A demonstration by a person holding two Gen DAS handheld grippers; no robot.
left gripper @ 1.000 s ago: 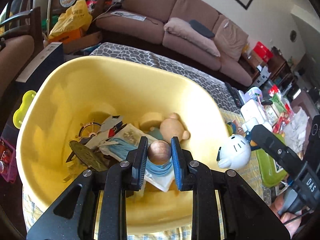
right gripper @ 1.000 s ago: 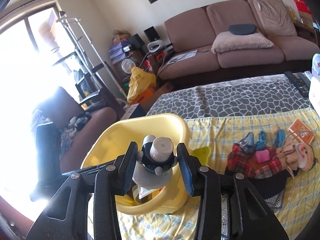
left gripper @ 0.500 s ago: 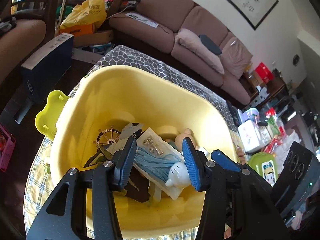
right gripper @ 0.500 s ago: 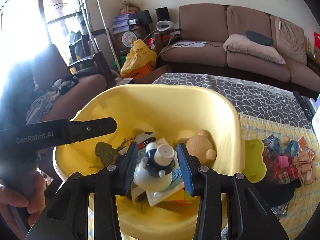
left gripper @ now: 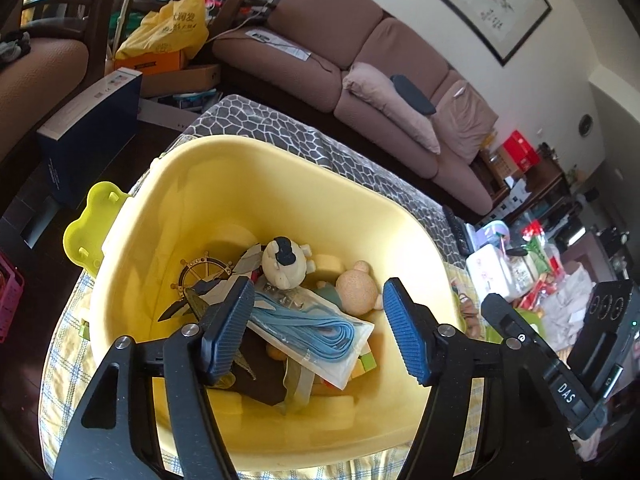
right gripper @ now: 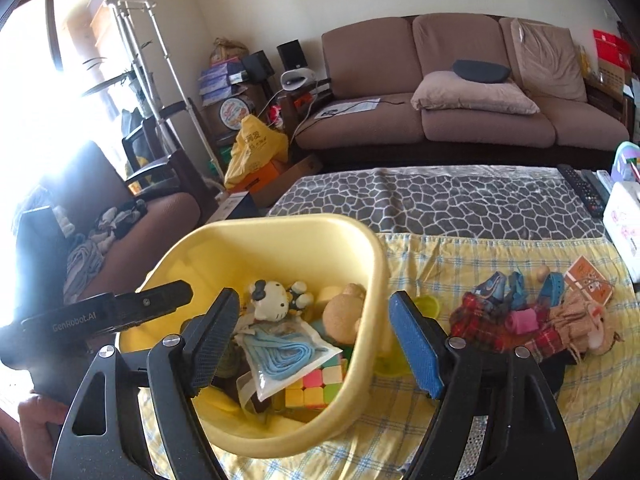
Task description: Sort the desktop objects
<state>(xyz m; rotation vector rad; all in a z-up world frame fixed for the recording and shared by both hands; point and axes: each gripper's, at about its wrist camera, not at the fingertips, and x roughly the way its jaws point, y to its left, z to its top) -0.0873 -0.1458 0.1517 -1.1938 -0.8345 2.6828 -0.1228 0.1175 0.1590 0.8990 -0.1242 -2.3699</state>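
Observation:
A yellow plastic tub (left gripper: 224,184) (right gripper: 372,280) stands on the checked cloth. Inside lie a white cat figurine (left gripper: 286,266) (right gripper: 272,304), a tan bear (left gripper: 356,290) (right gripper: 342,316), a clear bag of blue cord (left gripper: 312,326) (right gripper: 284,352), a ship's wheel ornament (left gripper: 204,272) and a pastel cube puzzle (right gripper: 316,388). My left gripper (left gripper: 320,332) is open and empty above the tub. My right gripper (right gripper: 316,344) is open and empty over the tub's near rim. A plaid cloth doll (right gripper: 536,320) lies on the cloth to the right.
A lime bear-shaped lid (left gripper: 94,224) sits by the tub's left rim. Blue clips (right gripper: 496,284) and a small orange packet (right gripper: 590,284) lie near the doll. Remotes (right gripper: 580,184) and white boxes (left gripper: 492,272) crowd the table's right end. A brown sofa (right gripper: 460,112) stands behind.
My left gripper opened and let go of the brown ball. My right gripper opened and dropped the white cat figurine into the tub, then drew back.

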